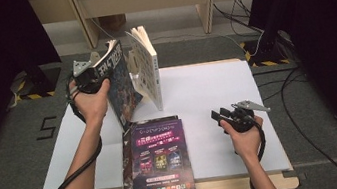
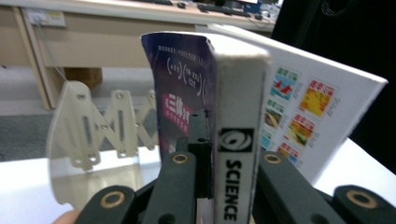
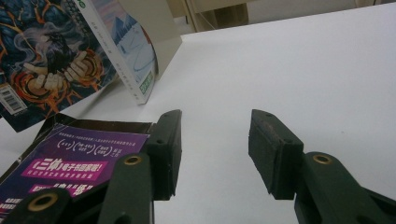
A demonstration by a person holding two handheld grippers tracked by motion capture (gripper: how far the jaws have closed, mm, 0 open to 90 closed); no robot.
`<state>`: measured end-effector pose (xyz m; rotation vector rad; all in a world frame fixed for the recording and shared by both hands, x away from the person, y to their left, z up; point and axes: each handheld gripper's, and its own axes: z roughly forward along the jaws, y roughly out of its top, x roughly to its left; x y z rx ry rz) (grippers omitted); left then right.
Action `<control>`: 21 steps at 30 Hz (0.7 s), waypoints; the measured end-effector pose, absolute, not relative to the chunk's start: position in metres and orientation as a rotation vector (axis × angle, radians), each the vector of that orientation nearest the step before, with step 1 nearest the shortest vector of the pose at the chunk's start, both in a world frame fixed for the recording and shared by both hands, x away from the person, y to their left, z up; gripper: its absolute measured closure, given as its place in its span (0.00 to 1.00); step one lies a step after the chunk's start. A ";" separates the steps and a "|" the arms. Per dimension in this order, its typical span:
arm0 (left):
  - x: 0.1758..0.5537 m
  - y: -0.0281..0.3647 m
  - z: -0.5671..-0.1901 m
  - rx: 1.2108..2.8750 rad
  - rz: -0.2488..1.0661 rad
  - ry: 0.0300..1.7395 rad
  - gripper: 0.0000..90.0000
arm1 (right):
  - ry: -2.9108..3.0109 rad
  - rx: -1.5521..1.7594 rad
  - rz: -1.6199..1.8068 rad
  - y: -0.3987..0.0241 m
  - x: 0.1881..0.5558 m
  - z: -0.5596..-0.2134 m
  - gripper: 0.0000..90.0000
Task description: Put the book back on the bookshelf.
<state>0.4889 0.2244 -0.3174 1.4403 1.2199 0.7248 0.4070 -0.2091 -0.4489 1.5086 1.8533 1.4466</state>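
The magazine (image 1: 117,79), a thin glossy issue with a dark illustrated cover and a white spine printed SCIENCE, is held upright and tilted above the rear left part of the worktop (image 1: 216,92), clamped by the left gripper (image 1: 97,73). In the left gripper view the black jaws press on both sides of its spine edge (image 2: 236,154), so the grip looks firm. Just right of it a white book (image 1: 147,70) with small coloured picture squares on its cover stands on edge, leaning against a pale folding book rack (image 2: 100,126) whose scissor-like slats show behind the magazine. The step in hand appears to be shelving: the lifted magazine is being brought to stand beside the white book. The next move likely calls for turning it fully upright, lowering its bottom edge to the worktop close against the book, and letting go only once it leans steadily, since thin floppy pages may slump. Near the front edge lies a flat stack of magazines (image 1: 158,159), the top one purple and shiny. The right gripper (image 1: 223,116) rests low at the right, its jaws wide apart and empty over the smooth white surface.
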 end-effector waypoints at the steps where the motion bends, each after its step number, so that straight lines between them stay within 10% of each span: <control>1: 0.488 0.226 -0.316 1.435 0.735 1.219 0.92 | 1.854 1.509 1.446 -0.209 0.407 -0.449 0.61; 21: 0.504 0.224 -0.323 1.411 0.903 1.182 0.92 | 1.859 1.504 1.448 -0.209 0.408 -0.451 0.61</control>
